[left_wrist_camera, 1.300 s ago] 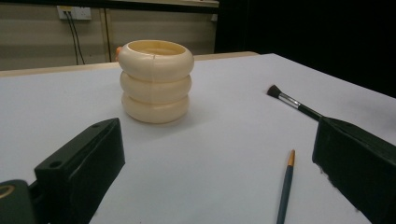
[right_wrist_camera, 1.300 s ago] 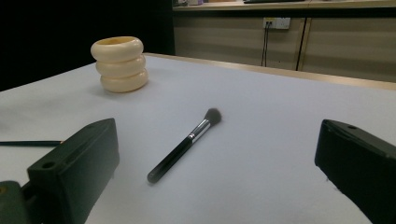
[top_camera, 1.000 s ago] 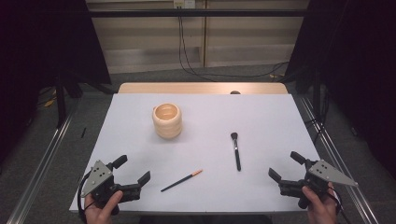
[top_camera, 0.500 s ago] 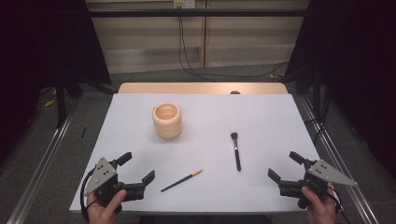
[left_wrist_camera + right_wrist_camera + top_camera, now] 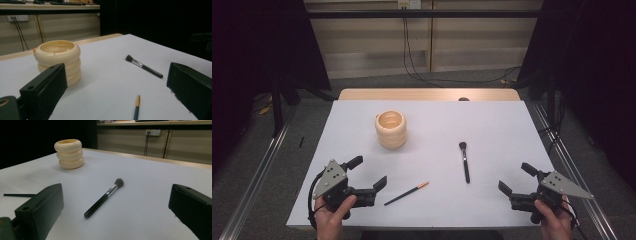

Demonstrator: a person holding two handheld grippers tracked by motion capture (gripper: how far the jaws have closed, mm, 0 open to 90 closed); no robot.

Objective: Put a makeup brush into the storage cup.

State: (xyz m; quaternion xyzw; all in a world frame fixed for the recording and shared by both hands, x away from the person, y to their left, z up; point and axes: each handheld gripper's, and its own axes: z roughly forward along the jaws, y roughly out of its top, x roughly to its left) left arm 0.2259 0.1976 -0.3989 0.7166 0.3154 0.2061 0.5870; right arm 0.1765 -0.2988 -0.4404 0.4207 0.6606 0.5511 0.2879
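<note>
Opening stage, before any contact. The left gripper (image 5: 368, 173) rests near the front left corner of the white table (image 5: 492, 125), its jaws spread wide with nothing between them; the right gripper (image 5: 517, 179) sits near the front right corner, jaws likewise wide apart and empty. A thin pencil (image 5: 406, 193) with an orange end lies flat just to the right of the left gripper, touching neither jaw. A black makeup brush (image 5: 464, 161) lies flat near the table's middle, bristles pointing away from the person, ahead and to the left of the right gripper (the right gripper view looks almost straight along it). A cream ribbed cup (image 5: 391, 129) stands upright farther back, left of centre, apart from both tools.

The step in hand appears to be the approach: each gripper faces the tool nearest to it. The next move probably calls for lowering the open jaws astride a slender handle lying flush on the table, closing across its width, then lifting and tipping it upright over the cup's mouth.
</note>
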